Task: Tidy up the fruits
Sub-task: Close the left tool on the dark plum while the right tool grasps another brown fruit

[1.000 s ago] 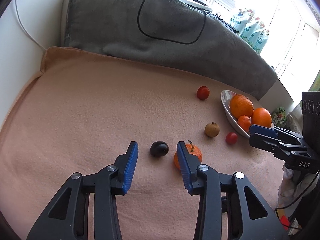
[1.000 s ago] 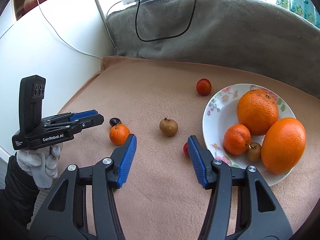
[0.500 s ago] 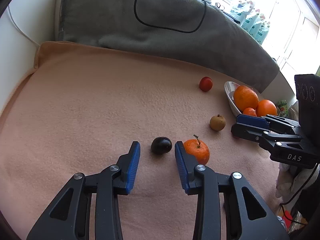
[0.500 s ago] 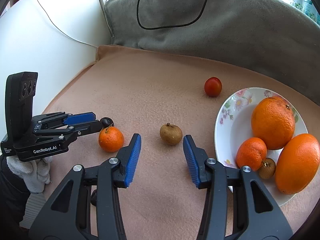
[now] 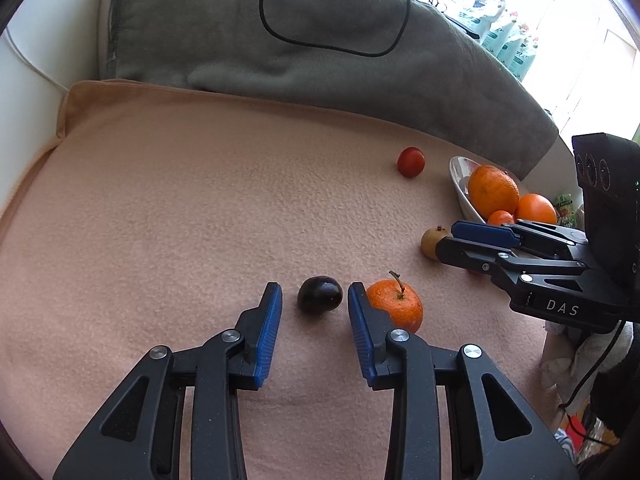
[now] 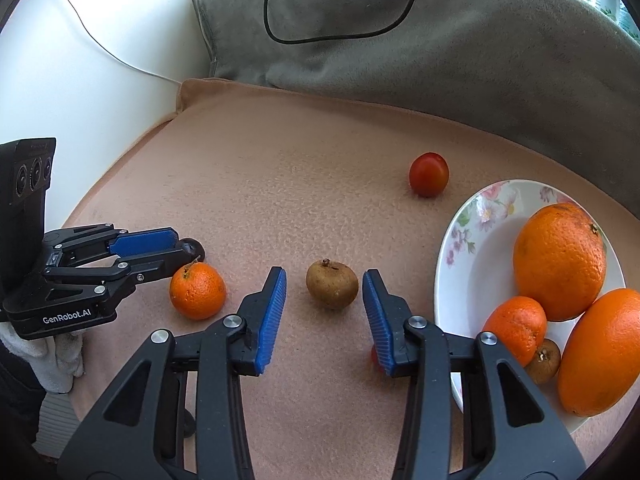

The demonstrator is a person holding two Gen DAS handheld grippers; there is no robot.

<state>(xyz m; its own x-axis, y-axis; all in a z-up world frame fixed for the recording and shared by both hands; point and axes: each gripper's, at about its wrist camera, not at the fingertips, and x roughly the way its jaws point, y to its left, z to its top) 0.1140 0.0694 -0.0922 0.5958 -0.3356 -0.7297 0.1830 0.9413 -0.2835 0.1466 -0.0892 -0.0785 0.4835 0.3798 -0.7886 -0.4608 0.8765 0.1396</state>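
Two grippers over loose fruit on a peach blanket.

The left gripper has its jaws open around a dark plum, pads not touching it, with a small mandarin just beside. The right gripper has its jaws closing around a brown fruit, a gap still on each side. A tomato lies near the flowered plate of oranges; something red, perhaps another tomato, peeks from behind the right jaw.
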